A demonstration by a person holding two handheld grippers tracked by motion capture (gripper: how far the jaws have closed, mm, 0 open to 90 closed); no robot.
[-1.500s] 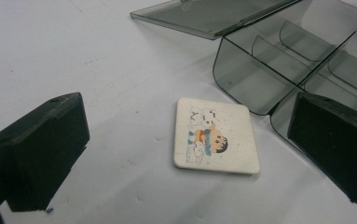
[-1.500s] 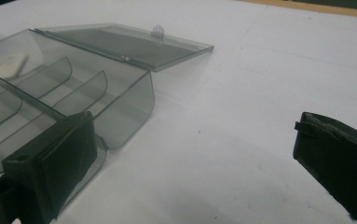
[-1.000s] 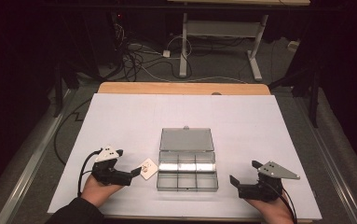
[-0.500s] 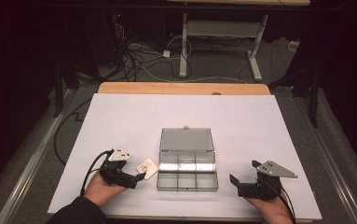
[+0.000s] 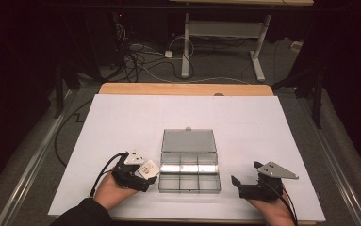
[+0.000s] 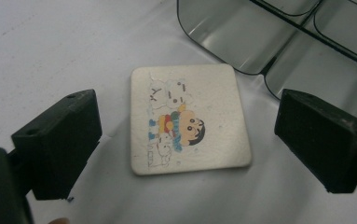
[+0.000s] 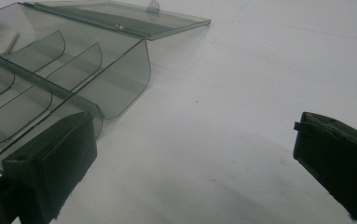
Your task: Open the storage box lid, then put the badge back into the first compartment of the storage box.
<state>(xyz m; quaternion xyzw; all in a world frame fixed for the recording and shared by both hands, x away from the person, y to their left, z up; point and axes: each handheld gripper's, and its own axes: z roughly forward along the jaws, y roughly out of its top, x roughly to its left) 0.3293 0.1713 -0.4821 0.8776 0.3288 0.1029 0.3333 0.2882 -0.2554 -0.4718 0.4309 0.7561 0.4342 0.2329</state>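
Note:
A small square card (image 6: 188, 119) with a cartoon drawing lies flat on the white table, just left of a clear plastic compartment box (image 5: 189, 175). My left gripper (image 6: 190, 140) is low over the card, one jaw on each side of it. The jaws have just been closing a little, but the pads stand apart from the card's edges and do not press it. From above, the left gripper (image 5: 143, 175) is at the box's left side with the card (image 5: 148, 166) at its tips. My right gripper (image 5: 245, 174) rests open to the right of the box, with nothing between its jaws.
The box (image 7: 64, 70) stands open, its lid (image 7: 120, 14) laid flat behind it, and its compartments look empty. White table surface (image 5: 121, 122) stretches to the back, ending in a wooden edge (image 5: 183, 89). Cables and table legs are on the floor beyond.
My left gripper has moved right, towards the box, and now stands over the card. The right gripper has stayed where it was.

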